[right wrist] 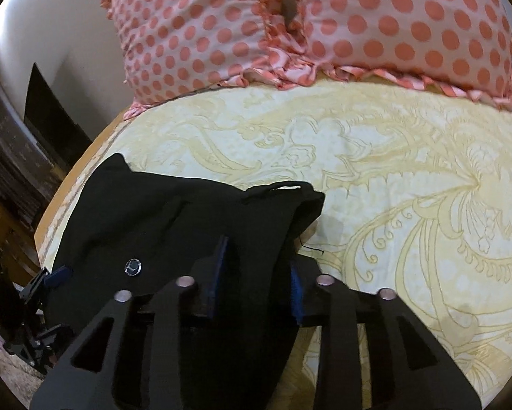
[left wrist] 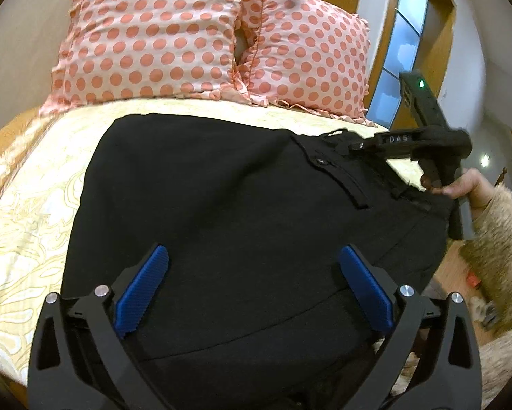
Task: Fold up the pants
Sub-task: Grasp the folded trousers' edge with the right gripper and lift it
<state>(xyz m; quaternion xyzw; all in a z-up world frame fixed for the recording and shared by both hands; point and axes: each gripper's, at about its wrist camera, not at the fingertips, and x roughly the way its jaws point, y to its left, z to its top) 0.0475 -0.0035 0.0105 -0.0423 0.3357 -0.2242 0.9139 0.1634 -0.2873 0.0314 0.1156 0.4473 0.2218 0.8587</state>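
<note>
- Our right gripper (right wrist: 257, 273) fingers grasp the black pants (left wrist: 242, 205) at the waistband (keep it taut).
- Left gripper (left wrist: 254, 287) fingers spread wide; we should smooth before folding.

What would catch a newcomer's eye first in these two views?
Probably the black pants, spread across the yellow patterned bedsheet and filling the left wrist view. Behind them, two pink polka-dot pillows stand at the head of the bed. The right gripper pinches the waistband; the left gripper hangs open above the fabric.
</note>
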